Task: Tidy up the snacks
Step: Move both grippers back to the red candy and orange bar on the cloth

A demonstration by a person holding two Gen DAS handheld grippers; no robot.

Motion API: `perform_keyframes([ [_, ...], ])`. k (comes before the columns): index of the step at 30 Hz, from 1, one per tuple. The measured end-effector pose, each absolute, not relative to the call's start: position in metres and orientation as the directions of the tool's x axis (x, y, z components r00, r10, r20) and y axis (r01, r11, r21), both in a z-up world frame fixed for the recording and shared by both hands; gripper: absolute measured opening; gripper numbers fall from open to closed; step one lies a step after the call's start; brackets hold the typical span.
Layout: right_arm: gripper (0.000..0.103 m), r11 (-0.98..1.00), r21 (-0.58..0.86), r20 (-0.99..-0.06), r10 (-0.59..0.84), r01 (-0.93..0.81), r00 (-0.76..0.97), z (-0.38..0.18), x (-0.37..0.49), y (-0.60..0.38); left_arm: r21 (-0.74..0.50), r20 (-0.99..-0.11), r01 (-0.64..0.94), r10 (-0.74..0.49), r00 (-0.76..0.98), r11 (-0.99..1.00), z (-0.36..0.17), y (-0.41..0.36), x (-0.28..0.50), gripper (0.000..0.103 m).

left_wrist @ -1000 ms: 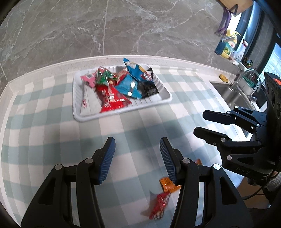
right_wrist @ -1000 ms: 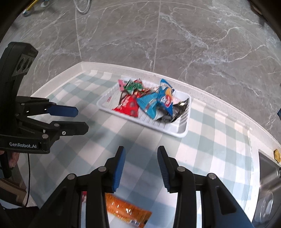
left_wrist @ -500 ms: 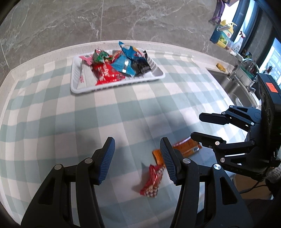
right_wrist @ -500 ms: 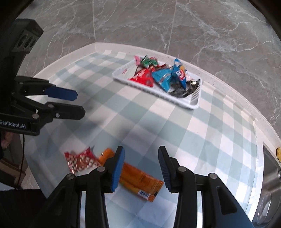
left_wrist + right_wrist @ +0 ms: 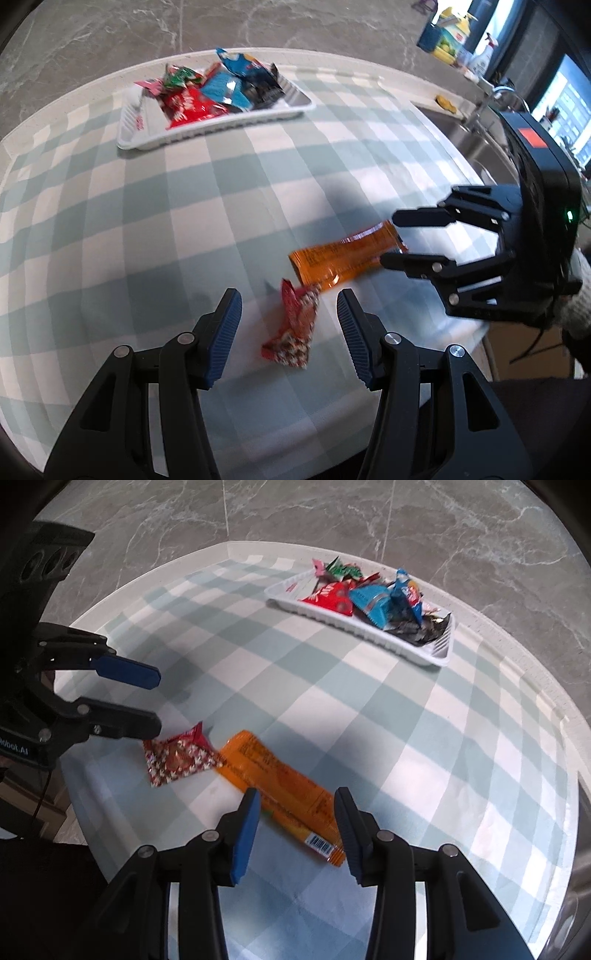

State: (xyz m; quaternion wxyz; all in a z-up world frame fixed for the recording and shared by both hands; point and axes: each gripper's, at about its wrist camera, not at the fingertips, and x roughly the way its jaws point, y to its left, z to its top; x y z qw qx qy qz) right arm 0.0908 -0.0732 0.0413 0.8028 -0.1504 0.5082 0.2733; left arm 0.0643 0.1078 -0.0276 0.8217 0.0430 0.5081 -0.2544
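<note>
The left gripper [image 5: 289,325] and right gripper [image 5: 297,825] both point steeply downward, jaws apart, right gripper at three o'clock of the left.

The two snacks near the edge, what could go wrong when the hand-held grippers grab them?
1. The red packet and the orange packet touch, maybe overlap at one corner, so lifting one might drag the other.
2. Both lie near the table's edge; a nudge could push them off.
3. The left hand-held gripper and right hand-held gripper work close together and might bump.
</note>
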Motion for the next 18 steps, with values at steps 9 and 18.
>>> perform_keyframes([
  [9,0.047,0.76,0.063,-0.899,0.324,-0.646,0.293,0.033,0.092,-0.074,-0.168,-0.877,0.516,-0.366,0.31,0.84,-0.043,0.096,0.057,0.052],
  [18,0.048,0.711,0.063,-0.912,0.326,-0.7,0.249,0.023,0.102,-0.066,-0.148,-0.9,0.536,-0.338,0.276,0.831,-0.061,0.086,0.061,0.052],
])
